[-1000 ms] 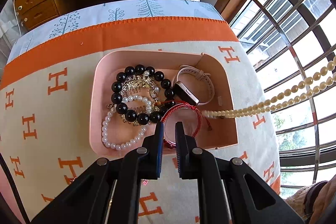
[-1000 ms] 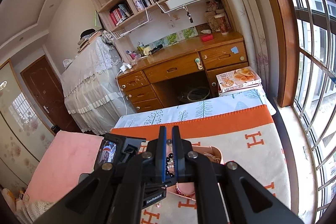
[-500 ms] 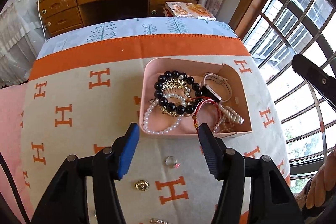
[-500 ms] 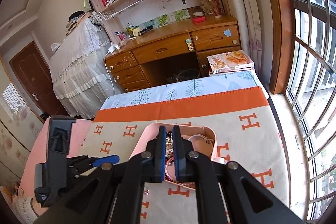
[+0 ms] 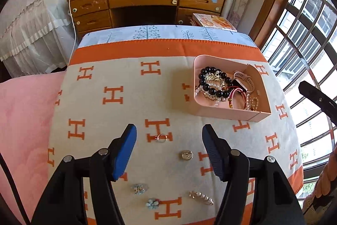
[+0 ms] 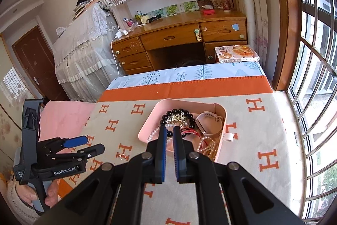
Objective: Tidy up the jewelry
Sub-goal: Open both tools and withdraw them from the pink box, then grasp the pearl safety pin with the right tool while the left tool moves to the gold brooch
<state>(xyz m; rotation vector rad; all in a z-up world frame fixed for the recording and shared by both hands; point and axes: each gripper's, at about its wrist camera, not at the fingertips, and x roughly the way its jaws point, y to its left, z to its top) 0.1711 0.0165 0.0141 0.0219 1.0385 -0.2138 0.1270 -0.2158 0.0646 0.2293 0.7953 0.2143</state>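
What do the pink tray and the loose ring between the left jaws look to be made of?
Pink tray: probably matte moulded plastic, given its thin, even walls, rounded corners and dull sheen. Ring: likely polished metal, a thin band with bright glints; which metal, and whether it carries a stone, is too small to tell.

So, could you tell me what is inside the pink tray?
The pink tray holds a black bead bracelet, white watch, red cord bracelet and pearl strands; whatever lies beneath the pile is covered.

Black fingers (image 5: 124, 149) with blue pads, silver screws.
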